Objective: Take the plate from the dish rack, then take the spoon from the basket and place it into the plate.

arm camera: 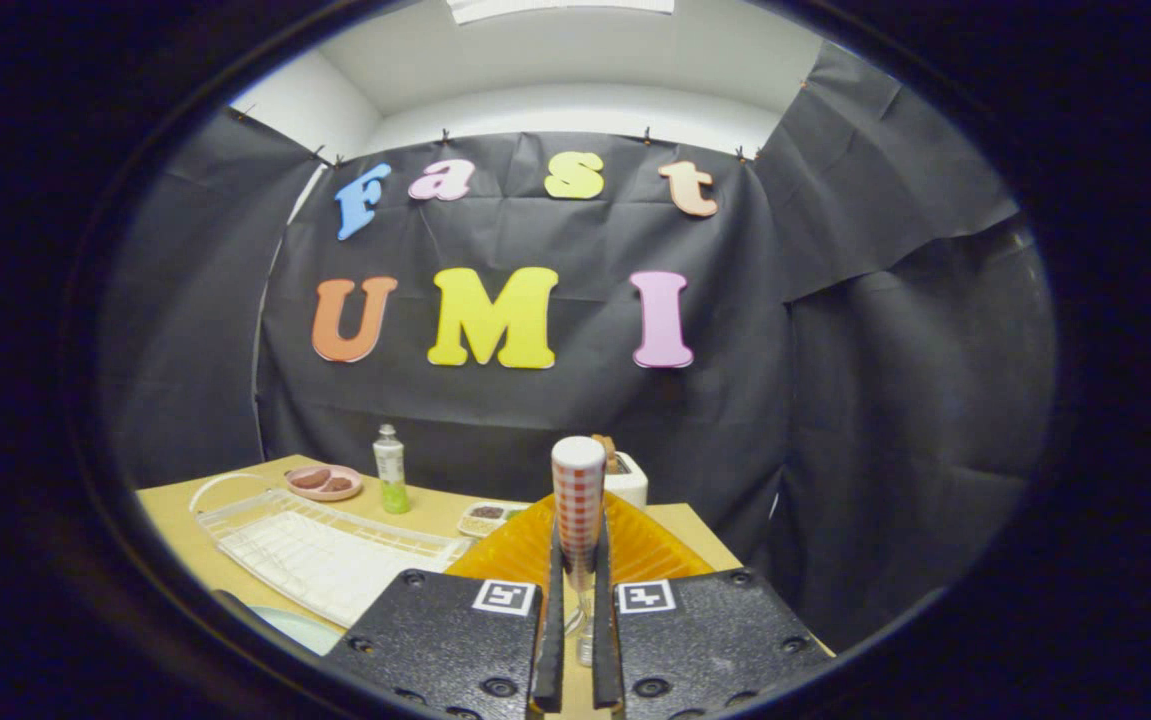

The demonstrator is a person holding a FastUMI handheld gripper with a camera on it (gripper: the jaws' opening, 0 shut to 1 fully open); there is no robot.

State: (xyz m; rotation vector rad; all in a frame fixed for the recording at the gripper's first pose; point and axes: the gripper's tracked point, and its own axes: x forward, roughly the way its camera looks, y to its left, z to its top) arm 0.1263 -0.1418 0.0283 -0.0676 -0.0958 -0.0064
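A tan, matte wooden table [415,515] spreads beneath the black cloth wall of the booth, its smooth top carrying the scene's household items. Largest on it is the white dish rack [320,550], a flat rectangular grid of thin plastic bars with a curved loop handle at its far end, lying to the left of the gripper. Just beside the rack, behind the fingers, sits the orange basket [645,550], a translucent ribbed shell whose ridges fan outward on both sides of the gripper. The gripper [578,640] rises in the foreground, its two textured blocks each bearing a square printed marker, and its narrow fingers [552,630] stand nearly together, clamped on the spoon [578,505]. The spoon stands upright between them, its rounded cylindrical handle wrapped in a red-and-white checked pattern with a plain white cap; a clear, glassy lower part shows in the slit between the fingers. A sliver of a pale, smooth plate [295,628] curves at the near left of the rack. Beyond the basket stands a white boxy toaster [627,480]. Farther left are a slim bottle [391,468] with green liquid, a round pink dish [325,483] holding brown pieces, and a small shallow tray [483,518] of grains.
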